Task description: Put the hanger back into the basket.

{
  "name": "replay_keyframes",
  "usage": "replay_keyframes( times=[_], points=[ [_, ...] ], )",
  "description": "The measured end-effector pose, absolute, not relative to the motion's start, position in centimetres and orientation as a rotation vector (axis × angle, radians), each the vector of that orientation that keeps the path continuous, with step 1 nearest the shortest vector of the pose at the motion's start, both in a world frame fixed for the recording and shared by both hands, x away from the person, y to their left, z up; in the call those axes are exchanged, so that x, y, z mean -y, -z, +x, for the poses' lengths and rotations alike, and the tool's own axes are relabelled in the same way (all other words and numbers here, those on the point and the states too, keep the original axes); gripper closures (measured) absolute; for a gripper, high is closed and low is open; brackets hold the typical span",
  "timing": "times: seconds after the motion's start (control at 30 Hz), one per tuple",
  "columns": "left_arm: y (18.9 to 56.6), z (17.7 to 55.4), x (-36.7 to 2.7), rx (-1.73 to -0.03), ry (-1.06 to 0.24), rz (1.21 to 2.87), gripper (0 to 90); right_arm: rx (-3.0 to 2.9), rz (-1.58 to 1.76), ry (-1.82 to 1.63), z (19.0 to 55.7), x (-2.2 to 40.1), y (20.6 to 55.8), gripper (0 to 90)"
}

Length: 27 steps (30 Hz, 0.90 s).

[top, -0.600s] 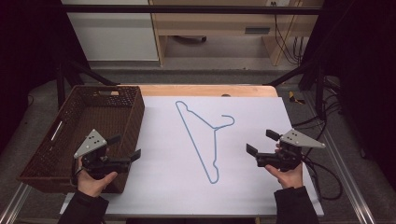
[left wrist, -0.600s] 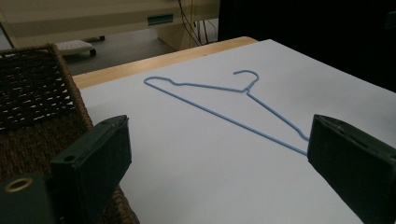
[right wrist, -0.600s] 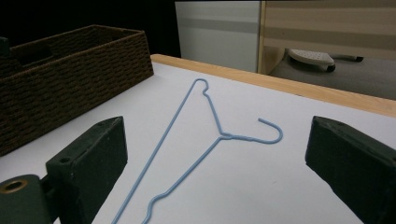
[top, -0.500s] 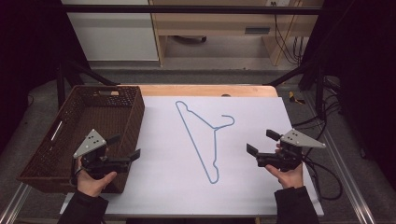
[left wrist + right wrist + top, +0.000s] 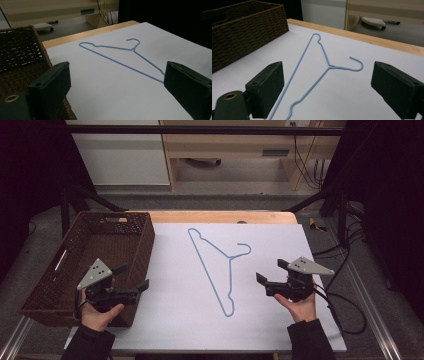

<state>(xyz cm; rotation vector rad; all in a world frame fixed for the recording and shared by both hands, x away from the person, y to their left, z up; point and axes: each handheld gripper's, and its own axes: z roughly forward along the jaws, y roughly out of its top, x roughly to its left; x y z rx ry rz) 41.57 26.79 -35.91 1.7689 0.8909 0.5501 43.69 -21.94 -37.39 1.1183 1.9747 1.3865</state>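
A light blue wire hanger lies flat on the white table sheet, its hook toward the right. My left gripper hovers open over the near right corner of the wicker basket, jaws aimed right toward the hanger. On the far side of the hanger, my right gripper is open too, jaws pointing left at it. The right gripper view looks over the hanger from between spread jaws. Nothing sits between either pair of jaws.
The dark brown wicker basket takes up the table's left side. A wooden table edge runs along the back. Cables trail off the right gripper past the table's right edge. Furniture stands on the floor beyond.
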Motion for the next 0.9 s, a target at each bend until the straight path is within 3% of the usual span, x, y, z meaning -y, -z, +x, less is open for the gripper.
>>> replay_keyframes(
  times=[0.6,0.9],
  points=[
    [35.7,41.4,-26.8,-0.887,-0.566,1.773,7.3,-2.111,1.21,-1.164,49.3,15.5,39.9,23.3],
    [35.7,41.4,-26.8,-0.886,-0.567,1.775,7.4,-2.147,1.234,-1.04,52.5,14.4,41.5,28.2]
  ],
)
